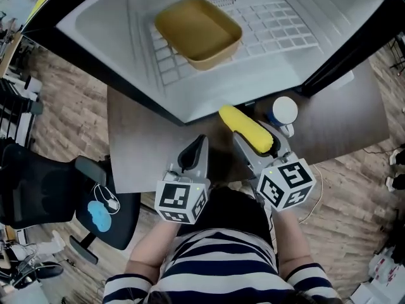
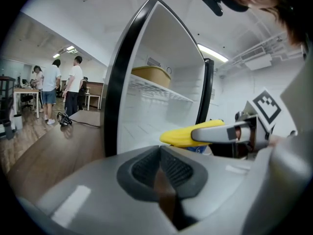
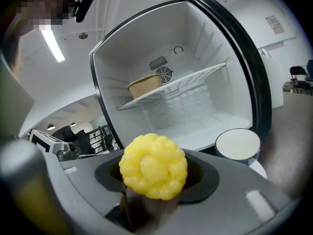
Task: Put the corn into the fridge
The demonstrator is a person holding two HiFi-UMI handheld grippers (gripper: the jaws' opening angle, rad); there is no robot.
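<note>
Right gripper view gave us the plainest reading. Our right claw was clenched on the corn. The cob lay lengthwise between the jaws, so its blunt yellow end faced the camera and its far tip pointed at 12 o'clock, toward the open fridge. We judged that grip was chosen so the cob could go in tip-first without turning the wrist.

Inside the fridge, a wire shelf carried a tan tray near the fan grille on the back wall. The white floor below the shelf sat about level with the corn, and we took it as the likeliest landing spot.

In the head view the corn hung over the brown worktop, with its tip reaching the fridge's front lip. We read it as not yet inside. A blue cup with a white lid stood at 2 o'clock from the cob, just beside it. We reckoned it the one thing the right claw could knock on the way forward.

Our left claw was at 9 o'clock from the right one. The left gripper view showed its jaws pressed together on nothing. We supposed it was kept there to stay out of the path, since the fridge stood open and needed no help.
</note>
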